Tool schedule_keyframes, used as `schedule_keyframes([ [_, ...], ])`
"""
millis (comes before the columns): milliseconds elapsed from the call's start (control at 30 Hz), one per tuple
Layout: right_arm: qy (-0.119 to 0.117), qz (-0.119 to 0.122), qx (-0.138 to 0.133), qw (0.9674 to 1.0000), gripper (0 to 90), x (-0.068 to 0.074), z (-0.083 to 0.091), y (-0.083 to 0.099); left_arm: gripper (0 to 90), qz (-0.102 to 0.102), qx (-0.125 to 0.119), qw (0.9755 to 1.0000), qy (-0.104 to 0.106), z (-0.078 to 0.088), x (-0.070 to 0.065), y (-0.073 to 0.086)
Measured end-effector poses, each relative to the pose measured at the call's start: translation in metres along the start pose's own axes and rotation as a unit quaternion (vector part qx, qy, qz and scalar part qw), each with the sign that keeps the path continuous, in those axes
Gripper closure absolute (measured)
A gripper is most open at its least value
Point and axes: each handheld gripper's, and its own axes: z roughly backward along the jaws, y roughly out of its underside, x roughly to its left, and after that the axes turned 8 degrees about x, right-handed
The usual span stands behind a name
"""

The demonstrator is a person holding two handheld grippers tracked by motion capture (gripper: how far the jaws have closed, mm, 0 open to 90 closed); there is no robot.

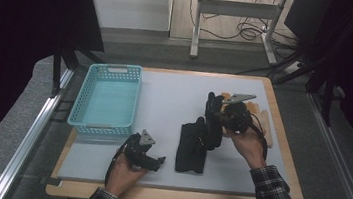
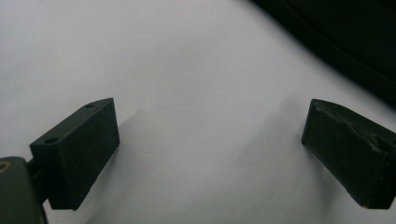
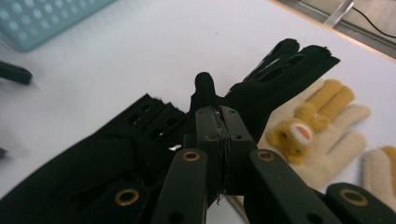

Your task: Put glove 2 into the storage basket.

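Low in the frame of the high view, the person's left gripper [image 1: 150, 159] sits on the white mat [image 1: 174, 99] with its jaws spread wide and nothing between them. Right of centre, the right gripper [image 1: 215, 115] has its jaws pinched together on a black glove [image 3: 261, 88], beside a second black glove [image 1: 191, 149]. Cream gloves with animal figures [image 3: 322, 133] lie at the right, and a teal basket [image 1: 106, 99] stands at the upper left.

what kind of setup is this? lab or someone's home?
Most likely a lab data-collection bench. The table is boxed in by dark curtains and aluminium rails, loose cables lie on the floor behind, and a person works handheld grippers over gloves and a teal basket.
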Motion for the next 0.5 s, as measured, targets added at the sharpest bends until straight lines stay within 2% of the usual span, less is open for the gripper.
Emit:
schedule_keyframes([
  [100, -0.007, 0.009, 0.006, 0.9999, 86.5, 0.009, -0.011, -0.002, 4.5, 0.0, 0.0, 1.0, 0.0, 0.0, 0.0, 0.0],
  [300, -0.048, 0.015, 0.009, 0.9987, 85.3, 0.032, -0.032, -0.013, 4.6, -0.001, -0.001, 1.0, -0.001, 0.0, 0.0, 0.0],
  [433, -0.096, 0.031, 0.01, 0.9948, 73.5, 0.05, -0.049, -0.021, 4.6, -0.001, -0.002, 1.0, -0.001, 0.0, 0.0, 0.0],
  [500, -0.105, 0.038, 0.004, 0.9938, 68.9, 0.055, -0.051, -0.025, 4.6, -0.001, -0.001, 1.0, -0.002, 0.0, 0.0, 0.0],
])
